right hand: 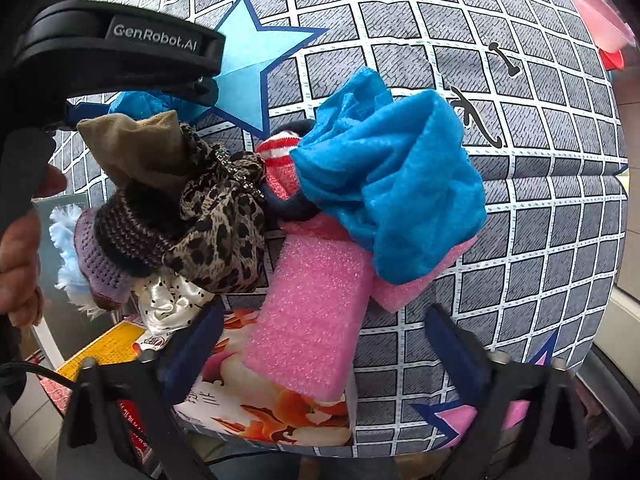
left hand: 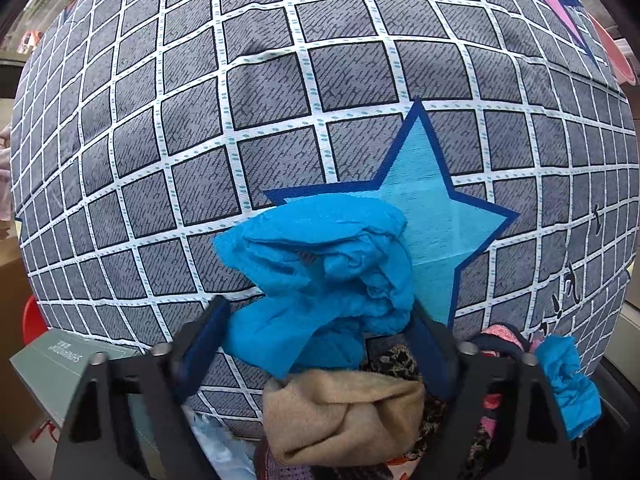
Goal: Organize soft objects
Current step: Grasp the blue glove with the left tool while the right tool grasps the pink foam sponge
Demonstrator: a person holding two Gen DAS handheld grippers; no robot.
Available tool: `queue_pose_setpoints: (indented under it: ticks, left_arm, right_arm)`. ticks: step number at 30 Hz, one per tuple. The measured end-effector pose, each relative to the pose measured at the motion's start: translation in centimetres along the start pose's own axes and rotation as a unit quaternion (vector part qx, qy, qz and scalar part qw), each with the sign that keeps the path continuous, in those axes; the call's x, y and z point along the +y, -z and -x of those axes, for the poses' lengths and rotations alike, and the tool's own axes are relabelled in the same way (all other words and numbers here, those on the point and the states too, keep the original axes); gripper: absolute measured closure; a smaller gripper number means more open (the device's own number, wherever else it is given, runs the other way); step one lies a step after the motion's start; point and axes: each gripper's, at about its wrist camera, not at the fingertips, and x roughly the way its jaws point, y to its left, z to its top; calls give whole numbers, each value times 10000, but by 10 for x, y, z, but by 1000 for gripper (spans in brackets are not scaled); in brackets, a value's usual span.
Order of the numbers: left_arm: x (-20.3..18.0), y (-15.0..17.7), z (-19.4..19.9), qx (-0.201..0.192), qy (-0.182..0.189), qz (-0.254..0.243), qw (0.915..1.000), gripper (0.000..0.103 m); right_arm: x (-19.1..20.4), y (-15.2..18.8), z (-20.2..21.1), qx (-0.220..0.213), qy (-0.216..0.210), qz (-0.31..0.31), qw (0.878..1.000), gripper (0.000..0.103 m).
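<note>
While the left gripper [left hand: 320, 320] pinches a blue cloth [left hand: 320, 264] over the cushion [left hand: 200, 120], the right gripper [right hand: 320, 344] gapes empty, foam [right hand: 316, 312] lengthwise between its fingers.

This looks like a home, likely a bedroom or a storage corner. A large grey pillow printed with a white grid and blue and pink stars [left hand: 280, 120] fills both views, the sort of bedding kept in a household. Against it lies a heap of small personal soft goods: a leopard-print fabric scrunchie [right hand: 224, 224], a tan folded sock [left hand: 344, 416], a pink foam sheet [right hand: 312, 320] and a crumpled blue non-woven cloth [right hand: 400, 196]. A floral-printed package [right hand: 280, 420] and a pale grey-green cardboard box [left hand: 56, 368] sit beside them.
</note>
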Motion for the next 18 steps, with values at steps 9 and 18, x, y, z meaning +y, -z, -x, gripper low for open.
queue_pose_setpoints:
  ticks: [9,18]
  left_arm:
    - [25,-7,-32,-51,394,156,9991,76]
    - [42,-15,-28,-830,619,298,9942,79]
  right_arm:
    - [-12,6,-12,-68,-24,231,9997,55]
    - [-49,26,20,-326,-826,-48,9960,55]
